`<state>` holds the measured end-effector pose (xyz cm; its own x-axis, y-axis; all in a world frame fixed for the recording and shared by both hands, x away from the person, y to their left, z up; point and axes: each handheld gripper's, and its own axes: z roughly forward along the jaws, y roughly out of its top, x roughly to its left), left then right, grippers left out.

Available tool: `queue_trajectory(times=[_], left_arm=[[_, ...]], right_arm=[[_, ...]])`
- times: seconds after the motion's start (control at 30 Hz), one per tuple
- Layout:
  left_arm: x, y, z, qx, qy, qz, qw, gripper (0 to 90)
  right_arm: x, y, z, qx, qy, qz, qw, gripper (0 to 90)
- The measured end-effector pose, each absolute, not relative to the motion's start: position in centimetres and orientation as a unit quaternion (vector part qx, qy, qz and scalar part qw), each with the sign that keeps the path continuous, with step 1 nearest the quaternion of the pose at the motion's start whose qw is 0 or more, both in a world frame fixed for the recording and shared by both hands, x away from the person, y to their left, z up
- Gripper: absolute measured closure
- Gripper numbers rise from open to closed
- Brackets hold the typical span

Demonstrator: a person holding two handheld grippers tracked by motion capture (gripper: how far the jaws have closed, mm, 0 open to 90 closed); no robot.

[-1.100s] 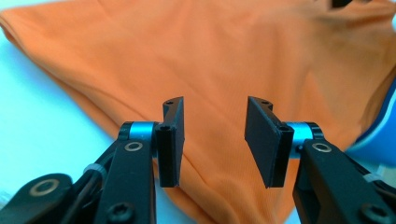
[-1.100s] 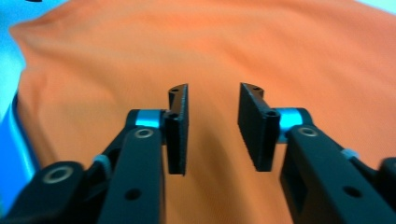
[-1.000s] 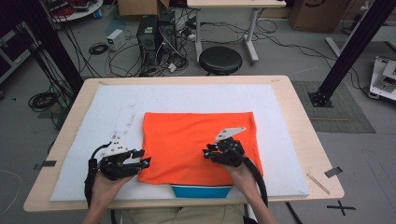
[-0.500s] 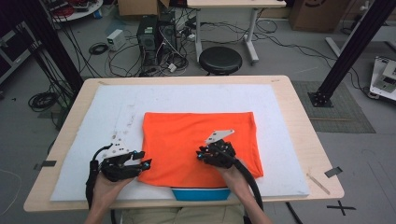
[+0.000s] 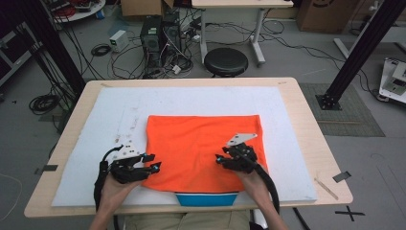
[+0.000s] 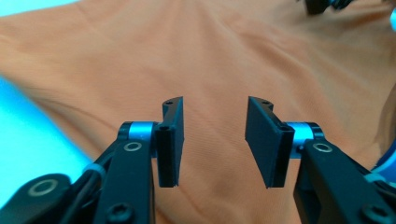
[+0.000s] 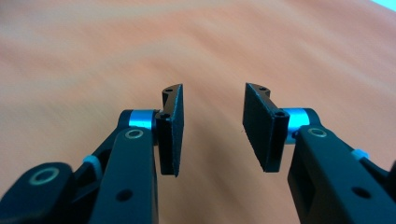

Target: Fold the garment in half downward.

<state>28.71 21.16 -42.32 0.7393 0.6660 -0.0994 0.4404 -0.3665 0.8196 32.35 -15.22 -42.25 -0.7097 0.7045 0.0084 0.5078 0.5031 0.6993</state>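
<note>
**Orange cloth lies flat as right tongs shift inward**

Orange fabric cloth (image 5: 203,148) lies spread on the white foam mat (image 5: 95,124) covering the wooden counter (image 5: 316,139), its near hem beside a blue strip (image 5: 207,199) at the counter's front edge. Since half a second ago, the right tongs (image 5: 221,159) have slid leftward over the cloth, away from its right edge; the left tongs (image 5: 154,163) have barely moved at the cloth's left border. Both hands come in from the near edge, forearms low, tongs pointing inward toward each other. Left tongs (image 6: 214,140) stand apart over the fabric, gripping nothing. Right tongs (image 7: 212,133) likewise stand apart above blurred orange cloth.
</note>
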Motion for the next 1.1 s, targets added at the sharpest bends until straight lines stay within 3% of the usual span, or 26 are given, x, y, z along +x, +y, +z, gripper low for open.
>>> queue_trajectory(times=[0.23, 0.4, 0.57, 0.73, 0.87, 1.0, 1.03, 1.1], left_arm=[[28.6, 21.4, -44.2, 0.843, 0.347, 0.153, 0.38, 59.5], [28.5, 23.5, -44.0, 0.829, 0.37, 0.138, 0.397, 64.1], [30.3, 24.3, -42.3, 0.801, 0.387, 0.17, 0.425, 63.9], [36.4, 23.3, -40.8, 0.777, 0.424, 0.209, 0.415, 68.5], [41.0, 22.3, -42.0, 0.779, 0.455, 0.191, 0.386, 71.5], [42.9, 22.2, -44.2, 0.78, 0.481, 0.186, 0.356, 73.3], [42.9, 22.6, -44.5, 0.768, 0.487, 0.185, 0.373, 75.6], [42.9, 22.9, -44.2, 0.762, 0.5, 0.201, 0.359, 78.7]], right_arm=[[30.4, -21.0, -43.9, 0.401, 0.845, 0.322, 0.147, 60.5], [29.2, -24.2, -44.0, 0.428, 0.827, 0.327, 0.159, 61.4], [29.8, -25.7, -42.6, 0.451, 0.801, 0.353, 0.174, 54.4], [34.2, -25.0, -40.9, 0.452, 0.792, 0.366, 0.187, 54.0], [39.5, -23.6, -41.6, 0.472, 0.791, 0.325, 0.211, 54.7], [42.7, -23.4, -43.5, 0.491, 0.794, 0.294, 0.205, 56.6], [43.1, -23.8, -43.8, 0.499, 0.783, 0.317, 0.192, 59.5], [43.3, -24.3, -44.0, 0.521, 0.772, 0.282, 0.227, 66.9]])
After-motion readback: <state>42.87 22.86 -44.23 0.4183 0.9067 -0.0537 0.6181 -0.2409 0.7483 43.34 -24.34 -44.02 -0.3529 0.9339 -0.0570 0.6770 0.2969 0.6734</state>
